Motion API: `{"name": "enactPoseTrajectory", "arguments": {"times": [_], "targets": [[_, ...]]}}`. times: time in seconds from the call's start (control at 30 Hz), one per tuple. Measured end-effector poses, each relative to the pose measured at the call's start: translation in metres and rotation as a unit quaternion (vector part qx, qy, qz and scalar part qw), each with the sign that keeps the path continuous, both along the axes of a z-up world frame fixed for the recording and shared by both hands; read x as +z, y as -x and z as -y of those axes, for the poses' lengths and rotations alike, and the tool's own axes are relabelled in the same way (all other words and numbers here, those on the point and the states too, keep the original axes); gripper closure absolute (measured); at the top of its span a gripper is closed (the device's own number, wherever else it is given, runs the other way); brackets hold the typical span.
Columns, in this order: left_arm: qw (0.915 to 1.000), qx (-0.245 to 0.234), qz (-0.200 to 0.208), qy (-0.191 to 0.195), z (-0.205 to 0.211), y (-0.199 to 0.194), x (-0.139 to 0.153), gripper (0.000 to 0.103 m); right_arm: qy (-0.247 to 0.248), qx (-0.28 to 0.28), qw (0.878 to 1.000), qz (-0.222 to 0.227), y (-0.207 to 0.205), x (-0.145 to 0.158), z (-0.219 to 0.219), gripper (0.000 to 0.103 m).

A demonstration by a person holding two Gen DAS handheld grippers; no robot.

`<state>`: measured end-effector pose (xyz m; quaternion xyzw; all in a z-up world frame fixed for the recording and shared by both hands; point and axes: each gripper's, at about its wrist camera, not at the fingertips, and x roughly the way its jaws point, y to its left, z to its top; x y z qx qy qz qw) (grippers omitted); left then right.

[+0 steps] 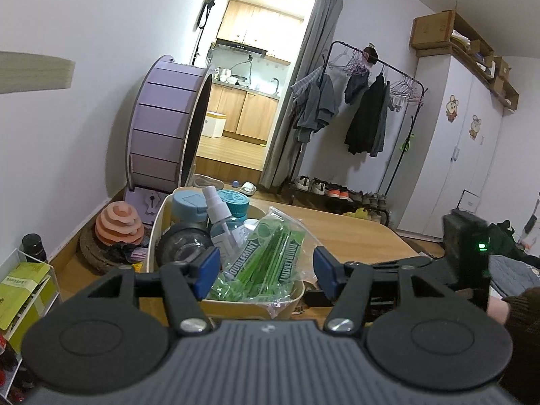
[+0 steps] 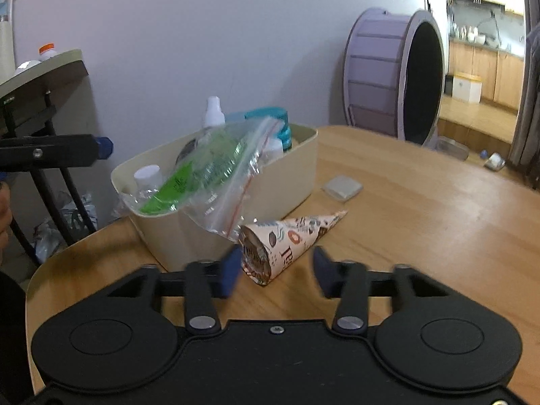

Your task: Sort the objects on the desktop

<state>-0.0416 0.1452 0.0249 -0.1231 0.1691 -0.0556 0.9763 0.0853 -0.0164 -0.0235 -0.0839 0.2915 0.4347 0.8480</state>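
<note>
Left wrist view. The left tool (image 1: pixel 263 268) is hanging open and empty over the near end of the cream plastic storage bin (image 1: pixel 236 303), its blue pads standing on either side of the clear zip bag of green Doublemint gum sticks (image 1: pixel 261 263) without touching it. The bag is lying on top of the bin's load, partly spilling over the near rim. Behind it are sitting a clear spray bottle with a white nozzle (image 1: pixel 221 224), a light-blue lidded tub (image 1: pixel 189 206) and a teal ribbed-lid jar (image 1: pixel 234 202).

Right wrist view. The right tool (image 2: pixel 276 270) is likewise standing open and holding nothing, just short of the printed paper cone (image 2: pixel 287 243), which is lying on its side on the wooden counter (image 2: pixel 422 229) just beside the bin's wall, wide end facing the tool. A small grey flat square packet (image 2: pixel 342 185) is lying farther back, apart from the bin.

Risk. The cone is probably thin paper: too firm a closing could crush it, and a grip near its tapering tip could let it slide out. The overhanging bag may be dragged off the bin if the cone is dropped against it.
</note>
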Motion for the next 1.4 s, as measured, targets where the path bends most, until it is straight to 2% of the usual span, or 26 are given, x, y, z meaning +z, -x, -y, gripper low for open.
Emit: {"name": "enactPoseTrajectory", "arguments": {"times": [0.03,0.2,0.57,0.73,0.77,0.87,0.93,1.0,1.2,1.4], "targets": [[1.0,0.0,0.0,0.0,0.0,0.0,0.0,0.043,-0.004,0.001,1.0,-0.004,-0.001,-0.001,0.001,0.085],[1.0,-0.002,-0.001,0.0,0.0,-0.002,-0.001,0.043,-0.014,0.001,1.0,-0.009,0.003,0.0,0.015,0.09],[0.9986,-0.047,-0.009,-0.022,0.023,-0.008,-0.006,0.043,-0.014,0.002,1.0,-0.013,0.036,0.009,0.091,0.091],[0.997,-0.067,-0.013,-0.037,0.037,-0.011,-0.01,0.043,-0.018,-0.042,0.999,-0.019,0.03,0.004,0.119,0.089],[0.9966,-0.07,-0.014,-0.039,0.04,-0.012,-0.011,0.043,-0.02,-0.05,0.998,-0.018,0.029,0.003,0.123,0.086],[0.9951,-0.083,-0.017,-0.049,0.049,-0.014,-0.014,0.043,-0.038,-0.064,0.997,-0.005,0.032,0.004,0.133,0.062],[0.9938,-0.094,-0.021,-0.056,0.055,-0.016,-0.016,0.043,-0.043,-0.063,0.997,0.005,0.036,0.008,0.135,0.054],[0.9925,-0.104,-0.024,-0.061,0.061,-0.016,-0.019,0.043,-0.052,-0.063,0.997,0.018,0.041,0.011,0.136,0.041],[0.99,-0.119,-0.03,-0.07,0.072,-0.02,-0.023,0.043,-0.06,-0.061,0.996,0.03,0.046,0.009,0.133,0.028],[0.9886,-0.123,-0.039,-0.078,0.078,-0.022,-0.027,0.043,-0.05,-0.056,0.996,0.039,0.049,0.005,0.121,0.027]]}}
